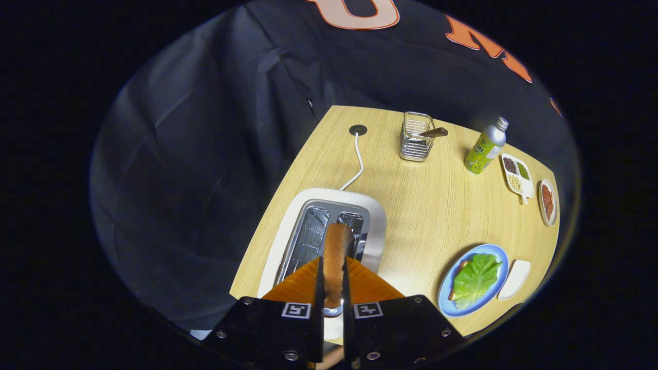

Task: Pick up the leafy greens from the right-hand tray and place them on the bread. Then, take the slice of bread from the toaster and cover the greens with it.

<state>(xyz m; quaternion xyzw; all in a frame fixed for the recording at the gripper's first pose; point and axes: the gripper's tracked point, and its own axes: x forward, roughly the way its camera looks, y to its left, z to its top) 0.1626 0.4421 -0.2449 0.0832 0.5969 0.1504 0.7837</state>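
Note:
A browned slice of bread stands on edge between my fingers, and my gripper is shut on it. It hangs above the white toaster, over its right slot. To the right on the wooden table, a blue plate carries a leafy green lying over another slice of bread, of which just an edge peeks out at the leaf's left. A small white tray lies right beside the plate.
Far across the table stand a wire basket with a brown-handled utensil, a green-labelled bottle, a divided white dish of beans and a small plate of reddish food. The toaster's white cord runs to a hole in the table.

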